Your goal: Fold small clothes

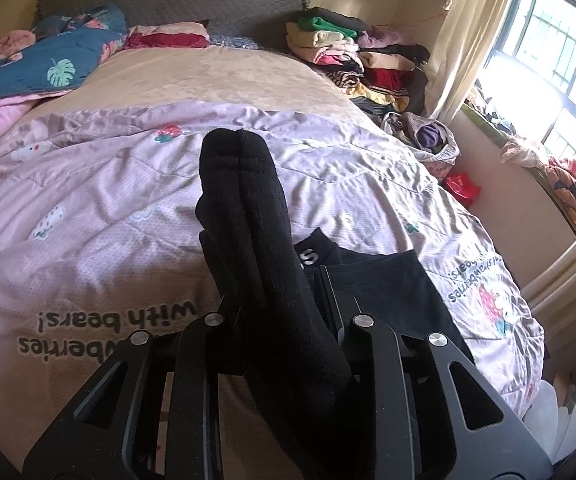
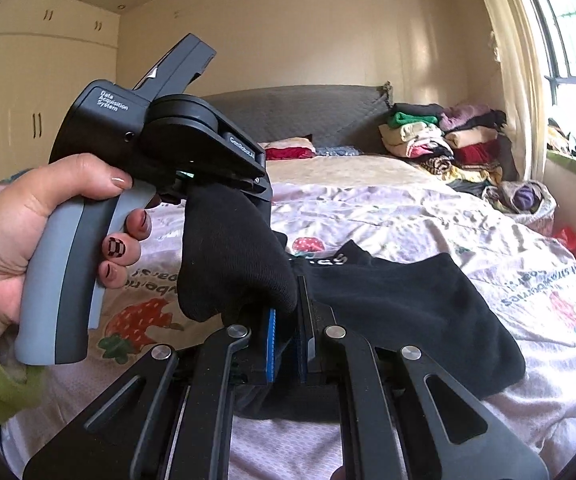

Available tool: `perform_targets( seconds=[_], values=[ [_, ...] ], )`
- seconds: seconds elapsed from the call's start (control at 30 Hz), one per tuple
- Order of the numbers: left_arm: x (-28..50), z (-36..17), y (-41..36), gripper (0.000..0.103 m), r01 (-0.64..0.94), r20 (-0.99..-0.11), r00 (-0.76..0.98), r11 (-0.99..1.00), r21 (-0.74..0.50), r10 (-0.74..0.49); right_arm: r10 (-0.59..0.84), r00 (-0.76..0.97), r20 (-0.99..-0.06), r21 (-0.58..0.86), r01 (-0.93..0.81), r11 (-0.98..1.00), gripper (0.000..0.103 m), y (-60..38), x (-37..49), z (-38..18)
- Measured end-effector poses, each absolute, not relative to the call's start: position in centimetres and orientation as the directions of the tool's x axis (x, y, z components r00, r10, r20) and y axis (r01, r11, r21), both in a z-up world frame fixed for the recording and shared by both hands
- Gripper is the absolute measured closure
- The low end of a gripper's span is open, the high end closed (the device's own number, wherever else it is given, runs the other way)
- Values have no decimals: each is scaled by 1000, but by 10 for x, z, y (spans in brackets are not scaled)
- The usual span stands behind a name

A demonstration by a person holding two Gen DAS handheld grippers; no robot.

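Hanging between the two grippers above the bed, a black sock (image 2: 231, 256) is held at both ends: the left gripper (image 2: 223, 190) has its fingers closed on the upper part, and the right gripper (image 2: 288, 320) pinches the lower edge between its blue pads (image 2: 270, 344). From the left wrist view the sock (image 1: 255, 216) rises out of the left gripper (image 1: 275, 292), its doubled tip pointing toward the headboard. Just beyond it, a second black garment (image 2: 404, 304) with white lettering lies flat on the pink strawberry-print quilt (image 2: 488, 240). A hand (image 2: 27, 232) in a green sleeve grips the left gripper's grey handle, tilting it downward. Farther back, piles of folded clothes (image 2: 444, 140) sit stacked along the bed's far side near the window.
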State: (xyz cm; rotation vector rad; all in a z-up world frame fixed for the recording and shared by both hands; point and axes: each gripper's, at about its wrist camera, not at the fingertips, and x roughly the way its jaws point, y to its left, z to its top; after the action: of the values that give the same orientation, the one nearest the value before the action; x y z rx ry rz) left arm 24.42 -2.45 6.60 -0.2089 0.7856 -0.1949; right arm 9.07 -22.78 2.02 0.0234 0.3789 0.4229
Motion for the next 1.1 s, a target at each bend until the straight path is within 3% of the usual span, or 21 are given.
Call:
perform_targets(
  seconds=[0.4, 1.1],
  values=[
    [251, 71, -67, 85, 139, -677, 682, 958, -251, -276, 386, 850, -358, 177, -344, 922, 96, -260, 91, 19],
    [285, 38, -157, 85, 194, -742, 603, 956, -221, -293, 388, 813, -433, 467, -166, 869, 96, -333, 108, -7]
  ],
)
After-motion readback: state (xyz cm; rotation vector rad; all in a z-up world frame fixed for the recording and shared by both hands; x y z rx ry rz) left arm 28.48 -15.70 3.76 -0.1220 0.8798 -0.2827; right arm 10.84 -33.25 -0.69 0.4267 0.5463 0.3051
